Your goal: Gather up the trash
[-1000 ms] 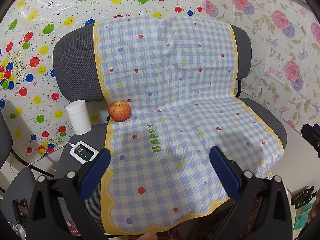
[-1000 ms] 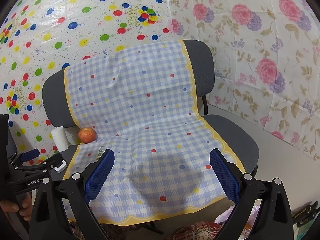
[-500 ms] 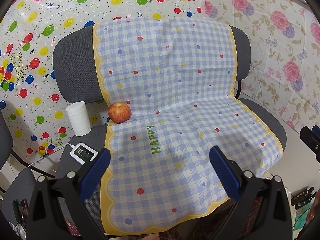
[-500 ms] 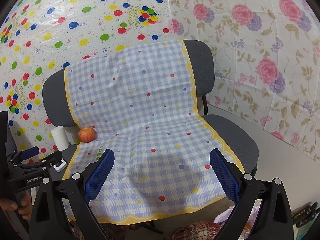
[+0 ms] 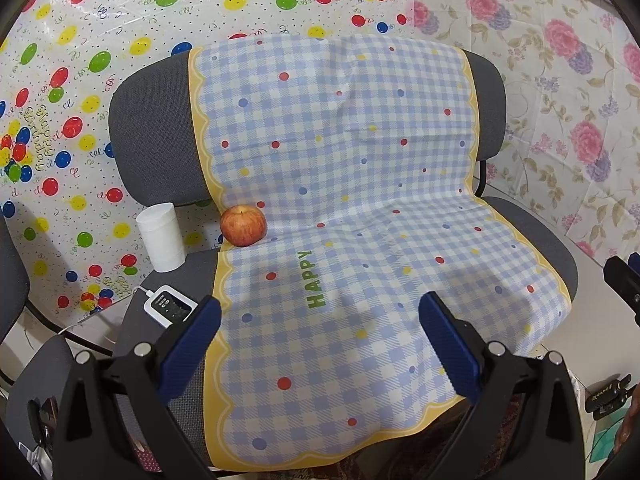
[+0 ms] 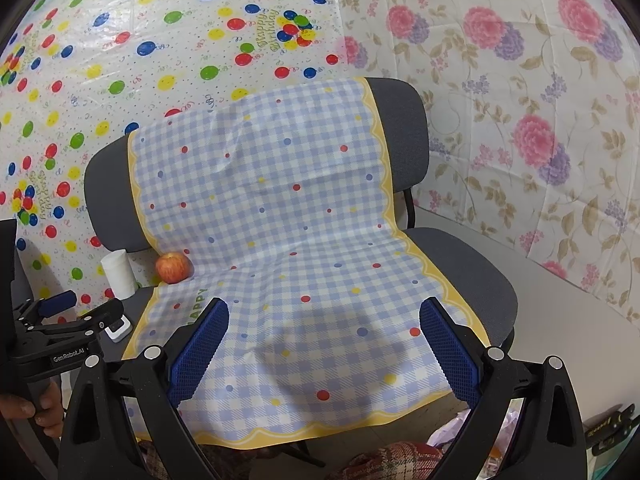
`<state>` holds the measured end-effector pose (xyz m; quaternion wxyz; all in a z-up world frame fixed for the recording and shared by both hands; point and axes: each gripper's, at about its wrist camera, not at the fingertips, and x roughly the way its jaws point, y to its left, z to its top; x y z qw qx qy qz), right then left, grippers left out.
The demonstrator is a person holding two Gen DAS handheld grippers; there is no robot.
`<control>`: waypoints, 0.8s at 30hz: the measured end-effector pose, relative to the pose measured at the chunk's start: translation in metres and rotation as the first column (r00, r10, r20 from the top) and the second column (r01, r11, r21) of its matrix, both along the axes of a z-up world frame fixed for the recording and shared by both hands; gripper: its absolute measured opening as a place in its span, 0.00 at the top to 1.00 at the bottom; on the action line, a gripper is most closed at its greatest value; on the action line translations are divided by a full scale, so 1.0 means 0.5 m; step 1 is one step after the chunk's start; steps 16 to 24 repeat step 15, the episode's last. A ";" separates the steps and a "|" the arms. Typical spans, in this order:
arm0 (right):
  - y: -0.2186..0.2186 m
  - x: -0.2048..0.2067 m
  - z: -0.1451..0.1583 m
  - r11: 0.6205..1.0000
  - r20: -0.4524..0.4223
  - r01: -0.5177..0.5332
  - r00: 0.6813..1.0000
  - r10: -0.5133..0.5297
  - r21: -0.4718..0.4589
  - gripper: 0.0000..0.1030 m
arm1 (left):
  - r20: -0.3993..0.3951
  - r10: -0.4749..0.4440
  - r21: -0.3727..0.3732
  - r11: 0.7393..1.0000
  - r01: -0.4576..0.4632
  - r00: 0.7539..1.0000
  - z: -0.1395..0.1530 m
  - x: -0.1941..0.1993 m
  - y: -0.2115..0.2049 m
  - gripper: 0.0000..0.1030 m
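Note:
A red apple (image 5: 243,226) sits at the back left of the chair seat, on the edge of a blue checked cloth (image 5: 360,208); it also shows in the right wrist view (image 6: 173,267). A white paper cup (image 5: 161,237) stands upright left of the apple, on the grey seat; the right wrist view shows it too (image 6: 119,274). My left gripper (image 5: 320,320) is open and empty over the front of the cloth. My right gripper (image 6: 324,322) is open and empty, further back. The left gripper shows at the left edge of the right wrist view (image 6: 64,312).
A white device with a cable (image 5: 170,306) lies on the seat in front of the cup. The grey chair (image 5: 152,132) stands against a balloon-print sheet (image 5: 80,60) and a floral sheet (image 6: 520,100). A crumpled bag and checked fabric (image 6: 400,460) lie below the seat front.
Both views have shifted very slightly; the scene sits marginally higher in the left wrist view. Nothing was taken hold of or let go.

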<state>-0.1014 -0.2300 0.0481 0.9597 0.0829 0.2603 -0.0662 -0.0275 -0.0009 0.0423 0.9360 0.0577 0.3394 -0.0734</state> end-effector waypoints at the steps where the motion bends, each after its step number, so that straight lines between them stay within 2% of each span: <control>1: 0.003 0.001 0.000 1.000 -0.001 0.003 1.000 -0.003 0.001 0.07 | 0.000 0.002 0.000 1.000 -0.002 1.000 -0.001 0.001 0.001 0.07; 7: -0.003 0.000 -0.003 1.000 -0.004 0.001 1.000 -0.001 0.004 0.07 | 0.023 -0.008 0.022 1.000 0.007 1.000 -0.005 0.000 0.000 0.07; 12: -0.005 0.026 -0.027 1.000 -0.021 0.002 1.000 -0.002 -0.012 0.07 | -0.042 -0.003 0.012 1.000 0.003 0.999 -0.040 0.027 0.001 0.07; 15: -0.014 0.058 -0.042 0.999 -0.041 0.006 0.999 -0.007 -0.033 0.07 | -0.082 -0.003 0.002 1.000 0.003 0.997 -0.081 0.062 0.014 0.07; 24: -0.014 0.058 -0.042 0.999 -0.041 0.006 0.999 -0.007 -0.033 0.07 | -0.082 -0.003 0.002 1.000 0.003 0.997 -0.081 0.062 0.014 0.07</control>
